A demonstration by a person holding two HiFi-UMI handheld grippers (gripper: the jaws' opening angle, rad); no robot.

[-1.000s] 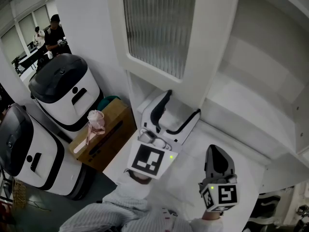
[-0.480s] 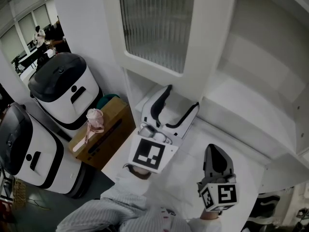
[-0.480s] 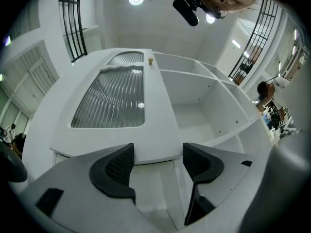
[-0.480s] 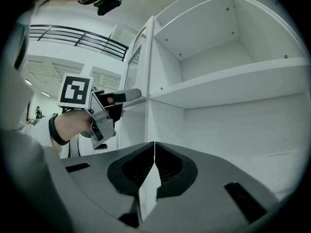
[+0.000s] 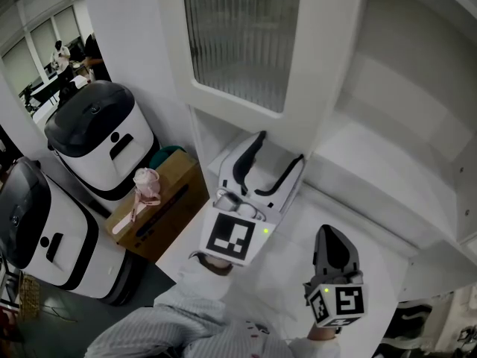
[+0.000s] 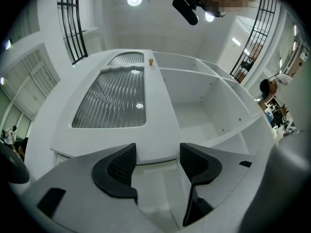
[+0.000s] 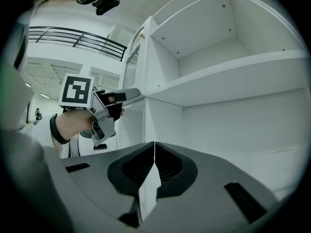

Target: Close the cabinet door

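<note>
The white cabinet door [image 5: 313,66] with a ribbed glass pane [image 5: 238,36] stands swung open from the cabinet [image 5: 402,110], whose shelves are bare. My left gripper [image 5: 272,166] points up at the door's bottom rail [image 6: 155,147]. Its jaws are closing, with the rail's lower edge showing just beyond the fingertips [image 6: 124,161], and I see no pad pressing on it. In the right gripper view the left gripper [image 7: 119,98] reaches to the door's edge. My right gripper [image 5: 332,237] hangs lower right, shut and holding nothing, and it faces the cabinet's lower shelf [image 7: 228,72].
Two white-and-black rounded machines [image 5: 97,136] [image 5: 37,233] stand on the floor at left. Beside them is a cardboard box [image 5: 160,207] with a pink cup [image 5: 147,185] on it. People sit far back at the upper left. The cabinet's counter ledge [image 5: 373,170] runs to the right.
The left gripper's jaws have drawn closer together and it has edged slightly up toward the door's bottom edge. The right gripper has stayed put.
</note>
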